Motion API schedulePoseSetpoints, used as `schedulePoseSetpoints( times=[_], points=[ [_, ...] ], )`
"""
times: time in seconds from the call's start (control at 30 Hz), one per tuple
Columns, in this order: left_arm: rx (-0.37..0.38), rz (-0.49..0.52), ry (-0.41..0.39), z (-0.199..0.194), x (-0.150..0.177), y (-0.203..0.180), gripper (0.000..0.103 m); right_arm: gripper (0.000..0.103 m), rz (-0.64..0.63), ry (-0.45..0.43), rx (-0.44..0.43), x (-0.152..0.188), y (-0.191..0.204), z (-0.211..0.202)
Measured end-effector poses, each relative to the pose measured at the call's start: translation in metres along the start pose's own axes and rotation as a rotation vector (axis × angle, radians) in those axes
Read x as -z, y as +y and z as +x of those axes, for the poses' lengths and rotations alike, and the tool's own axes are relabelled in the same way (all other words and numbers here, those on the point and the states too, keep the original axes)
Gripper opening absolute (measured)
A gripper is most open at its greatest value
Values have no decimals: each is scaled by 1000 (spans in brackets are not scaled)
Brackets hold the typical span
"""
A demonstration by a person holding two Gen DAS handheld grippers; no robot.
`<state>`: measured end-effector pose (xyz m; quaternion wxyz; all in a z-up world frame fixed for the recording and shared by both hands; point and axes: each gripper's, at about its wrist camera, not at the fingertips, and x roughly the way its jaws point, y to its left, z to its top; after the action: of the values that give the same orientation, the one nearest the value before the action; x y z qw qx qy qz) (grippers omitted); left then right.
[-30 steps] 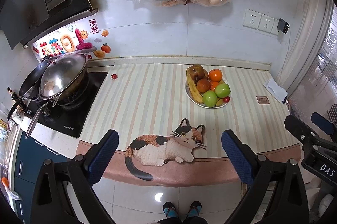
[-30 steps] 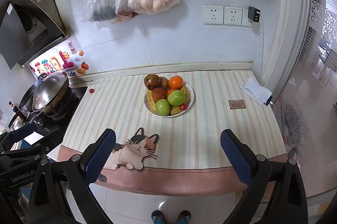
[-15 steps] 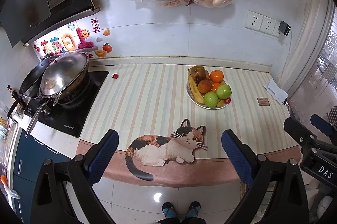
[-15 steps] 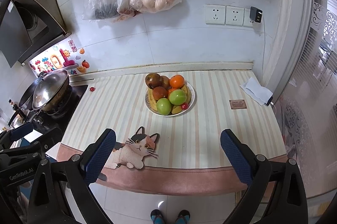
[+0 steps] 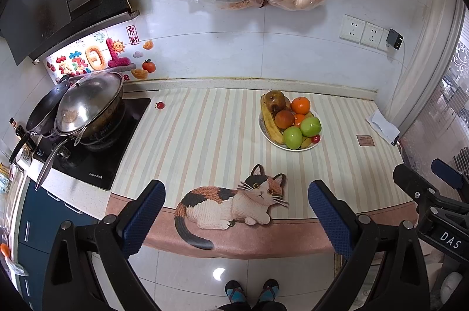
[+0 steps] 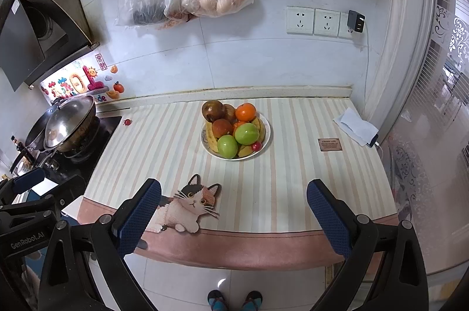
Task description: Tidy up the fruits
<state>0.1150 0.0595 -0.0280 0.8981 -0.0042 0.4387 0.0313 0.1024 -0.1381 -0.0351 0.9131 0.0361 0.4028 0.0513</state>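
Both units up and off the surface (image 5: 205, 135), looking down at it from the near edge.

Left hand-held gripper (image 5: 236, 215): blue-padded fingers (image 5: 143, 217) spread wide, nothing between them. It hangs over the front lip, with the cat-shaped mat (image 5: 234, 202) framed in the gap.

Right hand-held gripper (image 6: 234, 215): fingers likewise spread wide, carrying nothing. From my left camera I see part of it at the far right edge; from the right camera the left unit sits low at the left edge.

Fruit: all piled on a white plate (image 6: 265, 145) on the striped cloth (image 6: 293, 179), toward the back wall and well apart from both grippers. On the plate I count two green apples (image 6: 227, 146) side by side at the front, an orange (image 6: 245, 112) at the back, a brownish-red round fruit (image 6: 222, 128) in the middle, a darker brown one (image 6: 212, 110) behind it, bananas (image 5: 271, 123) curving along the left rim, and a small red fruit (image 6: 256, 146) at the front right rim.

One small red tomato-like item (image 5: 159, 105) lies alone on the cloth by the stove corner, well away from the plate.

Left of the cloth: a lidded wok (image 5: 88, 103) on the hob. A folded white cloth (image 6: 354, 126) lies at the right end. The person's shoes (image 6: 234, 300) show on the floor below.
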Motion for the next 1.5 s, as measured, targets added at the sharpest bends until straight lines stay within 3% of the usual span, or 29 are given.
schedulePoseSetpoints(
  times=[0.47,1.5],
  points=[
    [-11,-1,-5,-3,1,0,100,102,-27,-9,47,2,2,-5],
    [-19,-15,-15,2,-4,5,103,103,-28,-2,28,-4,0,-1]
  ],
)
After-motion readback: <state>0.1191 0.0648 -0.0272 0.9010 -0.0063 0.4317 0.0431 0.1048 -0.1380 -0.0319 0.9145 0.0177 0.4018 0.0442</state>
